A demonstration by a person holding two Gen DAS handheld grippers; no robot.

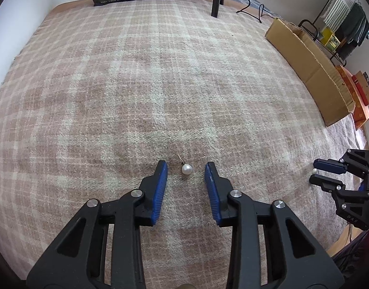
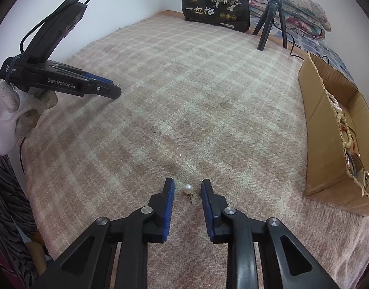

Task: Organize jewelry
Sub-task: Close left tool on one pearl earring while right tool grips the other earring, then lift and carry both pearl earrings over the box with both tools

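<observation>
Two white pearl stud earrings lie on the pink plaid blanket (image 1: 136, 84). One pearl earring (image 1: 186, 169) rests with its post pointing away, between the blue pads of my left gripper (image 1: 186, 166), which stands open around it without touching. The other pearl earring (image 2: 187, 188) lies with its post toward the camera between the tips of my right gripper (image 2: 187, 184), also open with small gaps on both sides. The right gripper (image 1: 313, 171) shows at the right edge of the left wrist view, and the left gripper (image 2: 115, 91) shows side-on in the right wrist view.
An open cardboard box (image 2: 328, 149) to the right holds bead necklaces (image 2: 340, 118) and other jewelry. A black snack bag (image 2: 215, 9) and a tripod (image 2: 272, 19) stand at the far edge. A white-gloved hand (image 2: 13, 113) holds the left gripper.
</observation>
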